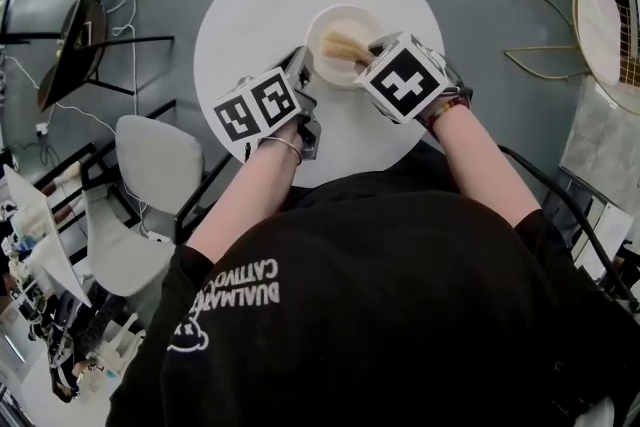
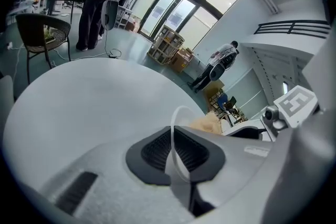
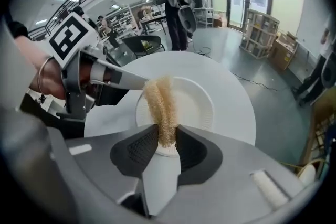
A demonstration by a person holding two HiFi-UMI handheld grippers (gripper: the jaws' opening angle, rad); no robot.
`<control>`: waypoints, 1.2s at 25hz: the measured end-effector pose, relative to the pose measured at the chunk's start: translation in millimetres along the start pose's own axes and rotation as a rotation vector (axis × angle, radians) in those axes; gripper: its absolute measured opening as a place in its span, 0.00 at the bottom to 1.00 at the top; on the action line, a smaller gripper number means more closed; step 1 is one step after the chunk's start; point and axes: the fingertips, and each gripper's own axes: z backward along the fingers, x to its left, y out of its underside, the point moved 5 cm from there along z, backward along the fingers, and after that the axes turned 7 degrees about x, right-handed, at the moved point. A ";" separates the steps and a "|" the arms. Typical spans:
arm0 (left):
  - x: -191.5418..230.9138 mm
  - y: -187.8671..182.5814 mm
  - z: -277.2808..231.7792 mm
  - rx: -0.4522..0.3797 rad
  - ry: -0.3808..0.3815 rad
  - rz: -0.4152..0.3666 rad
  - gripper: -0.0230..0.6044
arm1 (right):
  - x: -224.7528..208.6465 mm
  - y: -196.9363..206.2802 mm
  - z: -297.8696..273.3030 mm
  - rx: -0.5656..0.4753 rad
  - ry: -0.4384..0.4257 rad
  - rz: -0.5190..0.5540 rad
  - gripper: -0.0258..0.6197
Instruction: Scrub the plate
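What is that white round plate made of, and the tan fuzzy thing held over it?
White round plate: probably paper or thin disposable plastic. It is matte, with a fluted rim and a very thin, slightly see-through edge.
Tan fuzzy scrubber: looks like loofah or a similar coarse plant fibre, with dry, rough, open strands folded double. It could also be synthetic.

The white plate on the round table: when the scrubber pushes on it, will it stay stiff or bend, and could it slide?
The plate probably flexes somewhat: its edge looks thin in the jaws of the left hand-held gripper. It seems light, so on the smooth table it would likely slide if that grip loosened. The soft scrubber should hardly damage it.
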 end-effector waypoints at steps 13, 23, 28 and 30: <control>5.4 11.4 6.2 -0.004 0.003 0.019 0.07 | 9.0 2.6 -16.3 0.110 0.039 0.114 0.20; 10.3 13.0 11.7 -0.011 0.003 0.014 0.07 | -0.6 14.5 -13.7 0.194 0.121 0.096 0.20; 10.9 15.8 15.2 -0.020 0.003 0.020 0.07 | -6.8 20.6 -9.9 0.203 0.158 0.077 0.20; 9.2 18.6 15.9 -0.024 0.003 0.024 0.07 | -9.5 27.9 -7.3 0.212 0.168 0.067 0.20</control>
